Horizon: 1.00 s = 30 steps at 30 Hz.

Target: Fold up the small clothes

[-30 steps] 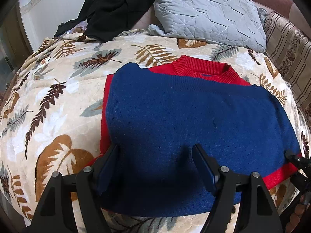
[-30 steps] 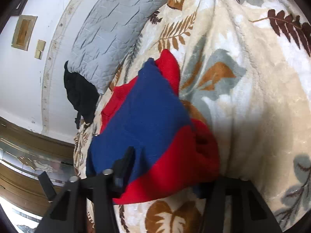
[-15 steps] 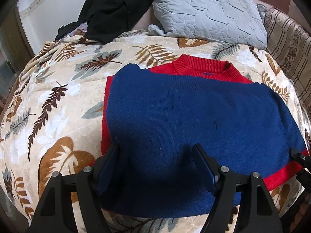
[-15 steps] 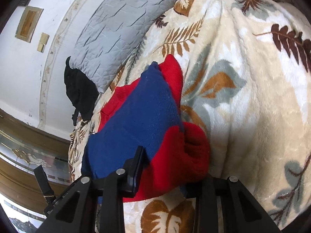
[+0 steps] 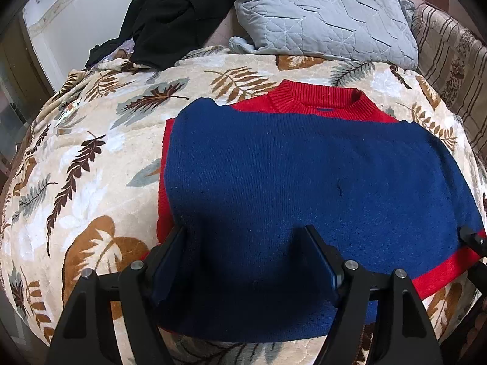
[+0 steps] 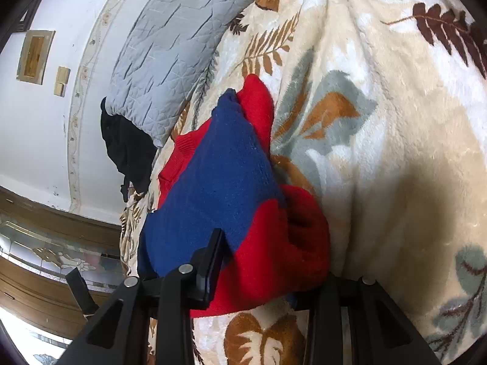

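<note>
A blue sweater [image 5: 304, 182] with red collar [image 5: 316, 100] and red hem lies flat on the leaf-patterned blanket [image 5: 91, 167], folded so the blue layer covers the red. My left gripper [image 5: 245, 231] stands open over the sweater's near edge, fingers wide apart, with flat blue cloth between them. My right gripper [image 6: 274, 258] holds the sweater's [image 6: 219, 182] near right corner. The bunched red hem [image 6: 292, 243] fills its jaws, which are opening slightly, and its right finger is hidden behind the cloth. A tip of the right gripper [image 5: 471, 240] shows at the left wrist view's right edge.
A grey quilted pillow [image 5: 319, 15] and a heap of black clothing [image 5: 173, 15] lie at the far end of the bed against a white wall. A striped cushion [image 5: 450, 48] borders the right side. Bare blanket spreads left of the sweater and right of it [image 6: 395, 121].
The right gripper's jaws have drawn closer together on the red hem corner, which bunches up more between them. The left gripper and the rest of the sweater have stayed put.
</note>
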### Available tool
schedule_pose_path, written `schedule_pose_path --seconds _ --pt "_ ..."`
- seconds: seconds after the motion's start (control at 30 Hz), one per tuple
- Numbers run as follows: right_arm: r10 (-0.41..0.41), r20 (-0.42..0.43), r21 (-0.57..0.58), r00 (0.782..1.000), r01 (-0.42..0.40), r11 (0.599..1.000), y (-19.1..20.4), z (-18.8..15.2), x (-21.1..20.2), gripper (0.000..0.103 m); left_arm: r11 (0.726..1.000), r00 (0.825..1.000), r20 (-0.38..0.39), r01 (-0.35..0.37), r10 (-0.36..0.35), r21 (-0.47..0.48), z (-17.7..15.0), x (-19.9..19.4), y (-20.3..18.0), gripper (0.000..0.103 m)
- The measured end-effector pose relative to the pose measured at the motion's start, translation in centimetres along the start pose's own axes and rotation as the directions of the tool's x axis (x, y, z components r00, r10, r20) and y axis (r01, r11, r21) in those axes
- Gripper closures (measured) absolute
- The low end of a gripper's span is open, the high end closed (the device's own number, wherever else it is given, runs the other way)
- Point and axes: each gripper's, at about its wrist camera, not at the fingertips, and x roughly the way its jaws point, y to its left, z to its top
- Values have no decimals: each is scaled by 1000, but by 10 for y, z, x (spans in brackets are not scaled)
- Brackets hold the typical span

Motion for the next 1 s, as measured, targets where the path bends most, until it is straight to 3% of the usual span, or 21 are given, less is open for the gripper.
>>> schedule_pose_path --seconds 1.0 --pt "-2 -19 -7 1000 2 1000 -2 1 -2 66 1000 1000 13 -15 15 4 -2 -9 3 26"
